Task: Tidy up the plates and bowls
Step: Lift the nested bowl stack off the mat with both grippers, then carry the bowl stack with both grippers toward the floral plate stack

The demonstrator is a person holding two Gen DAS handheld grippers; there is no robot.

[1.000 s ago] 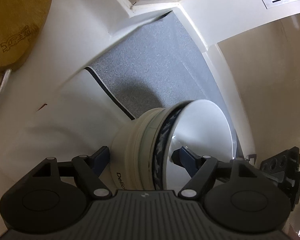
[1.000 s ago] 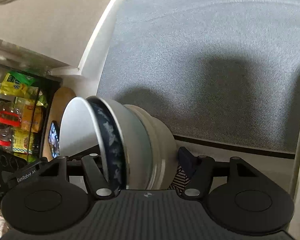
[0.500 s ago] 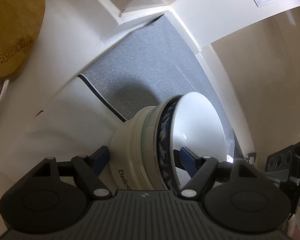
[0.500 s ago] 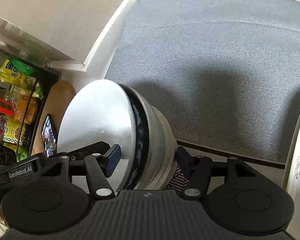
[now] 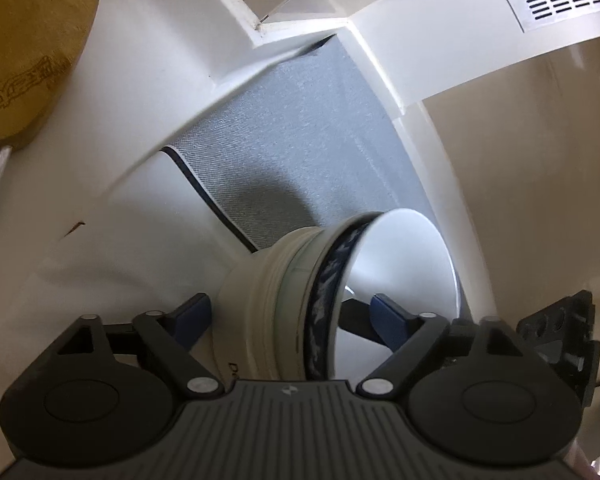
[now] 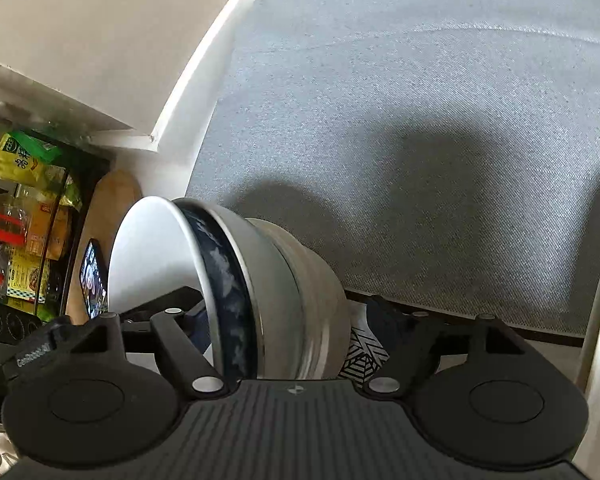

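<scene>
Both grippers clamp one stack of nested bowls (image 5: 332, 300), carried on its side in the lower centre of each wrist view, above a grey mat (image 5: 300, 128) lining a white cabinet shelf (image 5: 172, 92). The left gripper (image 5: 288, 312) and right gripper (image 6: 288, 316) each have one finger inside the innermost white bowl and one against the outer cream bowl's base. The step looks like placing the stack; next, it needs turning upright and lowering onto the mat before the fingers part.

Partly legible "GenRobot" on the left tongs (image 6: 32, 356); other lettering too cropped or blurred.
</scene>
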